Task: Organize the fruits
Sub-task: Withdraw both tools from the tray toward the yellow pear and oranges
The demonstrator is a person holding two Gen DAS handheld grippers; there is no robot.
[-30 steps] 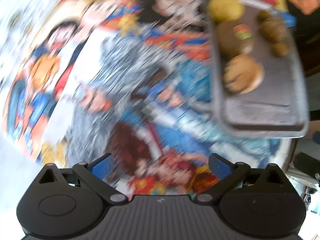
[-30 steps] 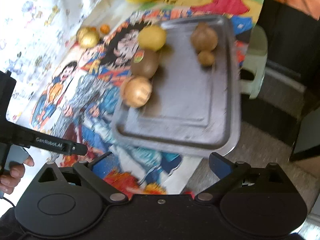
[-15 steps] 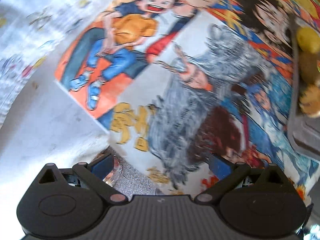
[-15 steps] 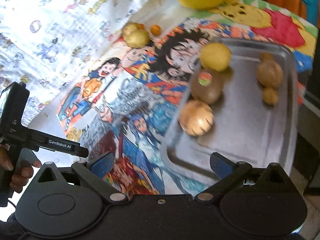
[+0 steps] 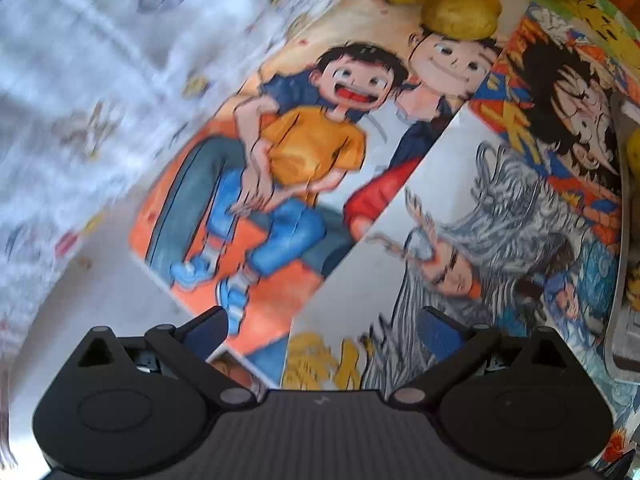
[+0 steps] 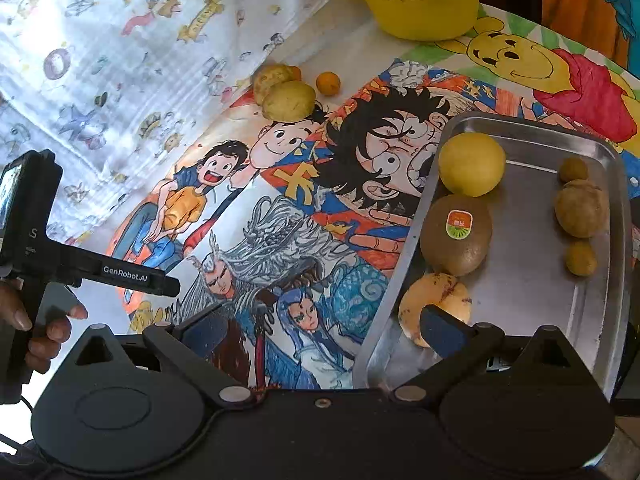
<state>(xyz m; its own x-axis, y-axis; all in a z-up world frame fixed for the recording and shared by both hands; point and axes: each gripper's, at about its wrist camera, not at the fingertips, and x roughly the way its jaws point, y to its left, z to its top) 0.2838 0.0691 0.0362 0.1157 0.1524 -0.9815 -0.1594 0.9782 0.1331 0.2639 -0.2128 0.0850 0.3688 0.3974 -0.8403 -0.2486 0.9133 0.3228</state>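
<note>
The left gripper (image 5: 322, 326) hangs over the cartoon-printed table cover (image 5: 460, 208) with its blue-padded fingers spread wide and nothing between them; much of that view is smeared by blur, above all the pale patterned cloth (image 5: 80, 100) at its left side. The right gripper (image 6: 320, 330) is likewise spread and empty, its right finger covering part of a pale blotched fruit (image 6: 434, 302) at the near end of the shiny rectangular metal tray (image 6: 532, 312).

In that tray a brown kiwi with a sticker (image 6: 456, 234) lies beyond the blotched fruit and a round yellow fruit (image 6: 471, 164) beyond that, each touching the next along the left wall. Three small brownish round fruits (image 6: 581, 208) sit along the right wall; their kind is hard to tell.

Off the tray, two yellowish potato-like fruits (image 6: 288, 100) and a small orange one (image 6: 328, 83) rest by the cloth's edge. A yellow scalloped bowl (image 6: 424, 16) at the far side holds items cut off by the frame. A person's hand (image 6: 36, 320) grips the left tool's handle.
</note>
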